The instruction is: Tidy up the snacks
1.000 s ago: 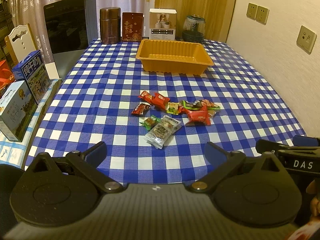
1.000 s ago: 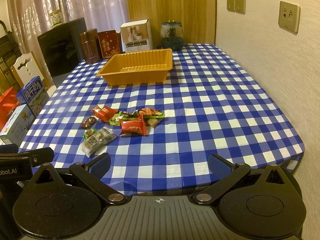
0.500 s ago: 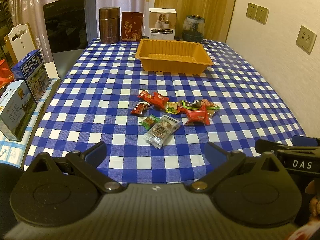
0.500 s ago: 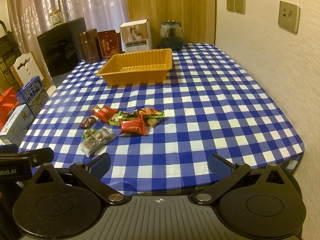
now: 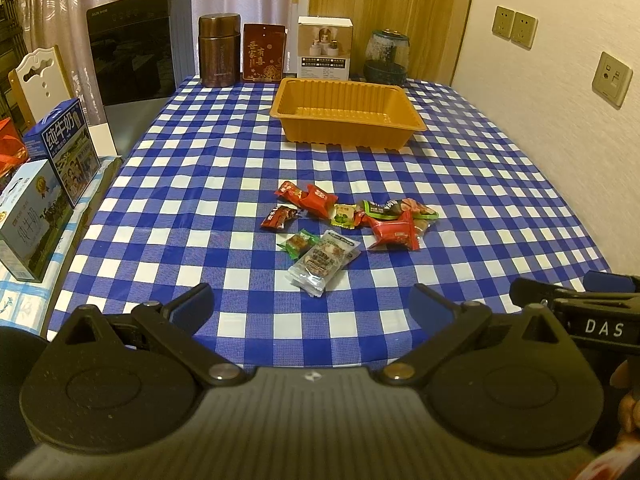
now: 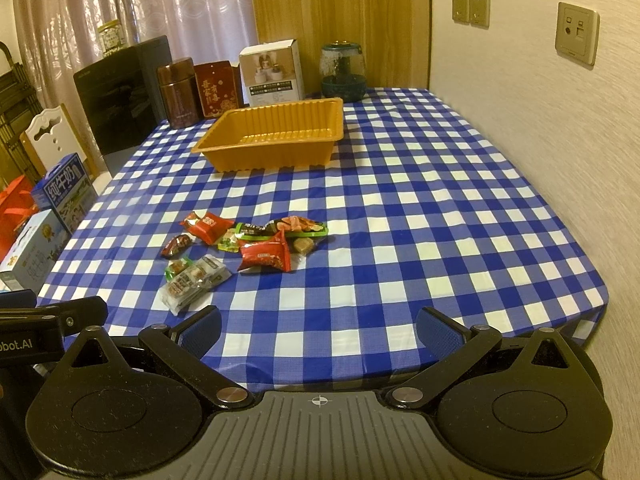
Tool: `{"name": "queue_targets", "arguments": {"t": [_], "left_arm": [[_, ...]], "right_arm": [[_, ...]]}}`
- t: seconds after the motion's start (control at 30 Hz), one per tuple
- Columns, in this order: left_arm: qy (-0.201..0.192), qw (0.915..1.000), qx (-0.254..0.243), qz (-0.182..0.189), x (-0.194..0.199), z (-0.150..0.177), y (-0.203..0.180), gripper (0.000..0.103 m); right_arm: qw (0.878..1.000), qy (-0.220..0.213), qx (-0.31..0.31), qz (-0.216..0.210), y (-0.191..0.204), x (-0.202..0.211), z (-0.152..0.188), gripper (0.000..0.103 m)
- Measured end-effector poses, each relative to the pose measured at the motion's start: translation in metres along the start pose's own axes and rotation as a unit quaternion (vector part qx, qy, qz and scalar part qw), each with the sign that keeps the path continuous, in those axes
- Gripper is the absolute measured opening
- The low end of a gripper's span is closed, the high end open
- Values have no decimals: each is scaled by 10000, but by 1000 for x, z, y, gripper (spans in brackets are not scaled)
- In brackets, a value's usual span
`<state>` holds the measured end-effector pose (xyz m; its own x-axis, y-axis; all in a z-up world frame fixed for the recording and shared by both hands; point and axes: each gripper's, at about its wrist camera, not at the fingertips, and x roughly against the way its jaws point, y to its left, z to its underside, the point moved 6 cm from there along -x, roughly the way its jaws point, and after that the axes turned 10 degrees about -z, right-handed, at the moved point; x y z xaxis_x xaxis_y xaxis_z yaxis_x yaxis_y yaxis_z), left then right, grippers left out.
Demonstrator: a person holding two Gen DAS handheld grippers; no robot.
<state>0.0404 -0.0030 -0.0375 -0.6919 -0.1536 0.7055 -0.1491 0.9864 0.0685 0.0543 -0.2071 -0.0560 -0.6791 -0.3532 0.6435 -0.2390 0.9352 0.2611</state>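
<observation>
Both grippers | left (image 5: 311, 304) fingers spread wide, empty | right (image 6: 319, 326) fingers spread wide, empty

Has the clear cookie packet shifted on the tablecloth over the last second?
No. The clear cookie packet lies on the same blue and white squares of the checked tablecloth, beside the small green candy, as before.

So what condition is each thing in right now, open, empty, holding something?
Left gripper: fingers spread open, holding nothing.
Right gripper: fingers spread open, holding nothing.
Orange tray: upright, empty.
Snack packets: sealed, lying loose in a cluster on the tablecloth.
Brown canister: upright, lid on.
Glass jar: upright, lid on.
</observation>
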Motion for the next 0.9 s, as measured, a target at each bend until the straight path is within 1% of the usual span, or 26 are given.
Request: {"name": "queue_targets", "arguments": {"t": [0.6, 0.9], "left_arm": [[0, 10000, 9, 4, 1, 0, 1, 103], [33, 9998, 37, 169, -3, -1, -2, 103]], "right_arm": [[10000, 1, -3, -1, 0, 0, 0, 103], [10000, -7, -35, 24, -5, -3, -2, 103]]}}
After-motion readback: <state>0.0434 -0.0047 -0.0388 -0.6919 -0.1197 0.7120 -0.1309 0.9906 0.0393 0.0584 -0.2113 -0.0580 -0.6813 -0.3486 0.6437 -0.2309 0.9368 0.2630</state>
